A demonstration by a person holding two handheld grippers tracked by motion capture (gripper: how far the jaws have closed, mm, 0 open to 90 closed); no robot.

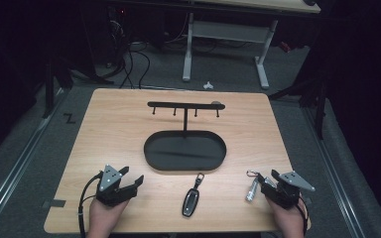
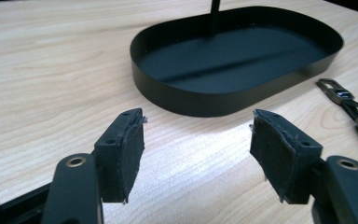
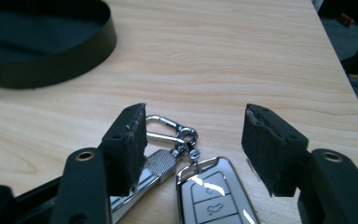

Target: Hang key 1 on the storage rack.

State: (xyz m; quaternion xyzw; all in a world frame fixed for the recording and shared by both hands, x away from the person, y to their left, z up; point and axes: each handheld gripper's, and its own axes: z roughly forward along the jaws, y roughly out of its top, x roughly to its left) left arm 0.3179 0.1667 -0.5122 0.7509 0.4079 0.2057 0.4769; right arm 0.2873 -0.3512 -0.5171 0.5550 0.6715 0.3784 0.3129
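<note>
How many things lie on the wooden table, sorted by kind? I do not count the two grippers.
Key stand with oval tray: 1
Black car key: 1
Silver car key with its clip: 1
Total: 3

Both tongs black: left tongs (image 1: 133, 178), right tongs (image 1: 267, 177), grey three-cornered top plates, brass-ringed screws, worn dark pads (image 2: 131, 158) (frayed edges), black trailing cables.
</note>
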